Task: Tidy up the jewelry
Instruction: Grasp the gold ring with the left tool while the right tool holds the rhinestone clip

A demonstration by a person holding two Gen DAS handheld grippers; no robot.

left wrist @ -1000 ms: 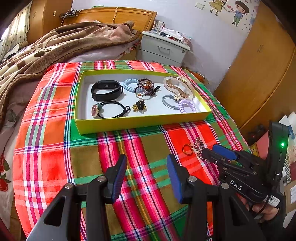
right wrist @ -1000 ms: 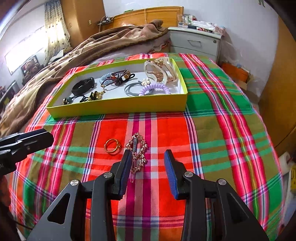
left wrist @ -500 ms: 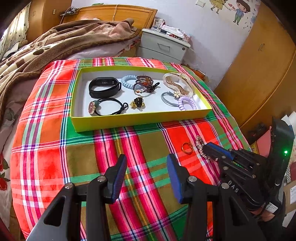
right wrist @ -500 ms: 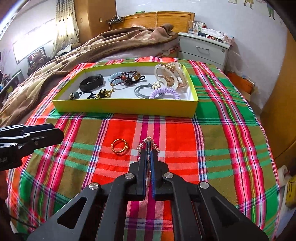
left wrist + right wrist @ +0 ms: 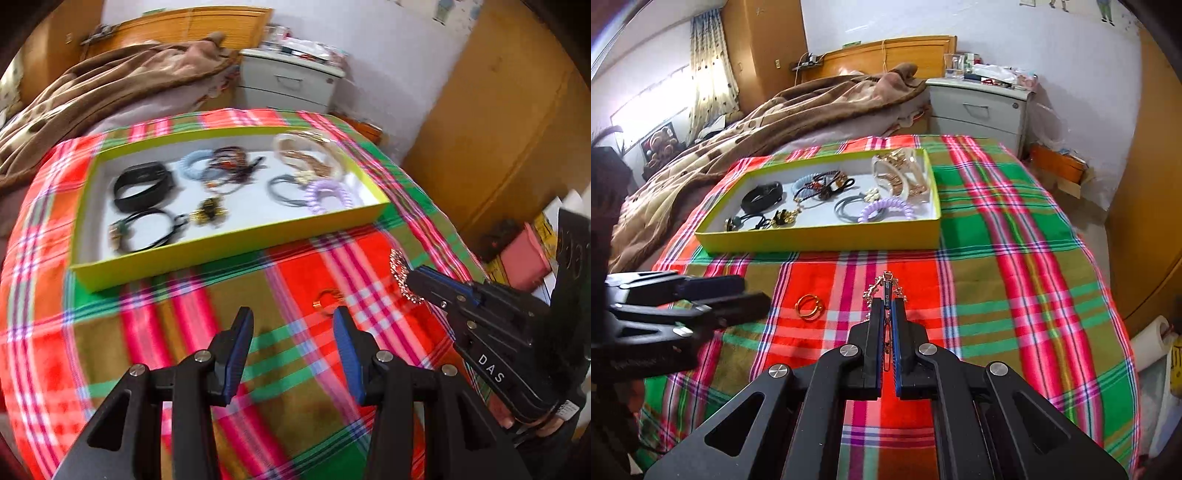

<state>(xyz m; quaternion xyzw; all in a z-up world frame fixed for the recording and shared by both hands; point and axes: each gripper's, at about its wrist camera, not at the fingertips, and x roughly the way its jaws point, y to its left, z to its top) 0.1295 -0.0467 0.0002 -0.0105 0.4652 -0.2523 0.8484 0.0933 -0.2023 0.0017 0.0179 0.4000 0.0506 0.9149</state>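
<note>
Plaid-covered table (image 5: 1015,258) carries yellow tray (image 5: 827,240) and gold ring (image 5: 809,306).

right tool (image 5: 885,317): black frame | blue pads | silver screws | white "DAS" lettering | left tool (image 5: 293,332): same

Left wrist view is pretty smeared, motion blur all over the plaid cloth (image 5: 155,332) and the yellow tray (image 5: 236,236). Right wrist view is way sharper. Daylight blows out the window (image 5: 653,110) left of the curtain (image 5: 709,74). Both have heavy fisheye bending and dark corners; shadows are soft.
</note>
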